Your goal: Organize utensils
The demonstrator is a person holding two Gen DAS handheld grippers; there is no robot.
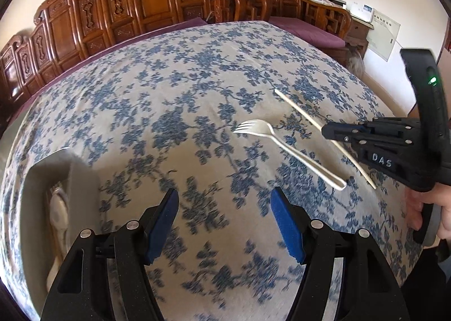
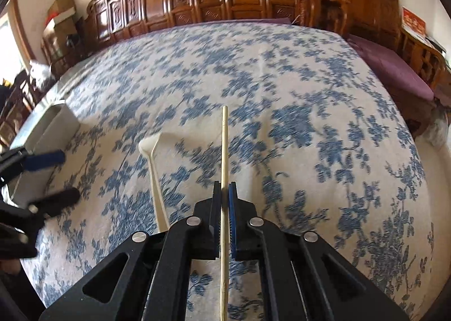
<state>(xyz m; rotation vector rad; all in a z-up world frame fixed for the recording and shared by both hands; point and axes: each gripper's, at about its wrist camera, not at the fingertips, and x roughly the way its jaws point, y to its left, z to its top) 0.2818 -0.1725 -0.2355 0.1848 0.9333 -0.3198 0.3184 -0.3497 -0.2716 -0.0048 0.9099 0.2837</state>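
Left wrist view: left gripper (image 1: pixel 224 223) spread wide, nothing btwn the blue pads, hovering over bare blue-floral tablecloth (image 1: pixel 174 90). Fork (image 1: pixel 284 146) lies ahead-right of it, tines pointing away-left, handle end near the right jaw's side. Chopstick (image 1: pixel 298 111) just beyond the fork, roughly parallel, pinched by the right gripper (image 1: pixel 328 132) coming in from the right edge, a hand (image 1: pixel 431 216) on its handle. Grey tray (image 1: pixel 36 180) at left of the gripper, near the table's left edge, w/ a pale utensil inside, blurred. Lots of open cloth ahead up to the far edge. Right wrist view: right gripper (image 2: pixel 224 190) pressed together on the chopstick (image 2: pixel 224 146), stick running straight ahead past the tips and back under the body. Fork (image 2: pixel 153 163) just left, on the cloth. Left gripper (image 2: pixel 63 177) and tray (image 2: pixel 50 126) far left; cloth ahead and right is free to the edge.
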